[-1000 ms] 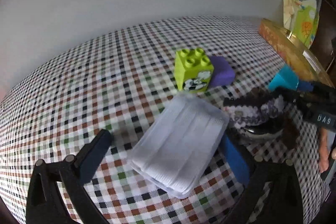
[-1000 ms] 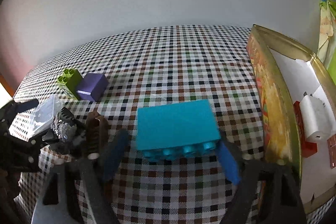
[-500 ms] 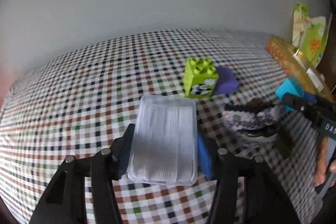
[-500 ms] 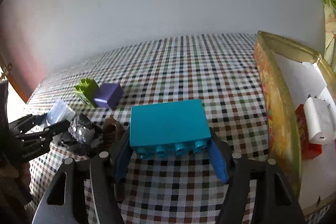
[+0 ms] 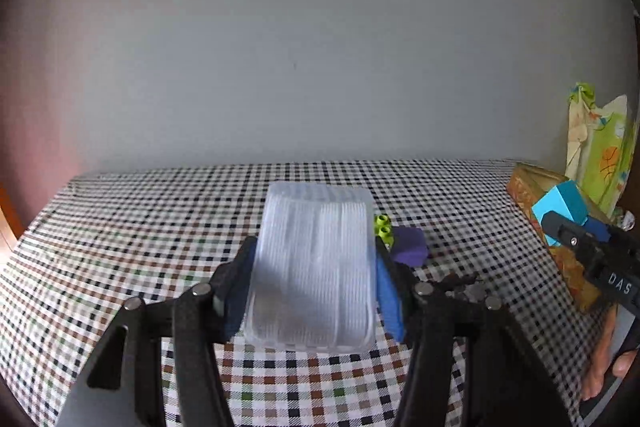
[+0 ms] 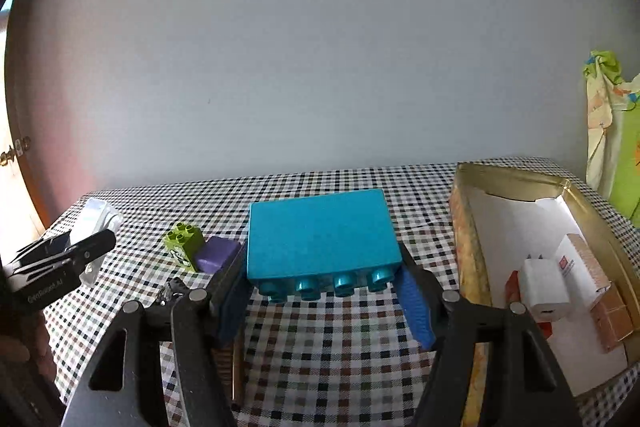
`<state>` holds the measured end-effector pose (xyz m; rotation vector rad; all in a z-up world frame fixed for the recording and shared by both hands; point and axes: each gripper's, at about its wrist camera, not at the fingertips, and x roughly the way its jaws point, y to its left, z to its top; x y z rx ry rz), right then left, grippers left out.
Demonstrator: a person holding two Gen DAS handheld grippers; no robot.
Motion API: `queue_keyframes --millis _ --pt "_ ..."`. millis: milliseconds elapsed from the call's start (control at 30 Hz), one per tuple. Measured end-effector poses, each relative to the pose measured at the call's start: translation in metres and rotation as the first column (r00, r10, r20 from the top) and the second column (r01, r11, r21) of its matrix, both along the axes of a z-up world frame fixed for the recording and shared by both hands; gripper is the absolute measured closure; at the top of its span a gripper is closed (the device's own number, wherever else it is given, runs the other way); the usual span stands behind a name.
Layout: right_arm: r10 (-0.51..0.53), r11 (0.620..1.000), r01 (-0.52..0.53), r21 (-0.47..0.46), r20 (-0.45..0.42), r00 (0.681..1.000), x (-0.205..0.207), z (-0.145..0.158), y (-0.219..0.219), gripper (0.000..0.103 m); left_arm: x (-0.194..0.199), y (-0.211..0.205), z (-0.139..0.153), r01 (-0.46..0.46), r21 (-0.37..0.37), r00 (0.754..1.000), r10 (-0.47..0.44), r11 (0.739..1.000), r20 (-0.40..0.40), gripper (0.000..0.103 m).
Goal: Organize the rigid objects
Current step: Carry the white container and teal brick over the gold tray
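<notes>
Now your left gripper (image 5: 312, 291) clenches the clear case (image 5: 314, 267) while your right gripper (image 6: 324, 287) grips the teal brick (image 6: 320, 231), both lifted off the desk (image 6: 340, 347) for the tin box (image 6: 468, 267) at its right edge.

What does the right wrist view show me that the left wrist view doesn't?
Only the right wrist view shows inside the gold tin: a white charger, a red-and-white box and something red under the charger.

Only the left wrist view shows the clear ribbed plastic case close up, clamped in the left claw.

Both show the turquoise building block clamped in the right claw, the green brick beside the purple block, and the checked tablecloth.
</notes>
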<state>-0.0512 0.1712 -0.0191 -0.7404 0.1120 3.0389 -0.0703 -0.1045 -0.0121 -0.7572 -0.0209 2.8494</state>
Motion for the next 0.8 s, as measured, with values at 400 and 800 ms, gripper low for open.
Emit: queue_keyframes --millis 400,800 --pt "0.027 0.998 -0.028 -0.053 -0.013 1.0 0.002 0.003 0.008 0.035 0.016 -0.016 0.003 -0.082 0.114 0.996 0.085 0.99 -0.021 0.049" --pt "0.035 0.998 -0.037 -0.048 -0.048 0.998 0.014 0.006 0.004 0.035 0.035 0.029 -0.006 -0.093 0.151 0.995 0.098 0.984 -0.027 0.049"
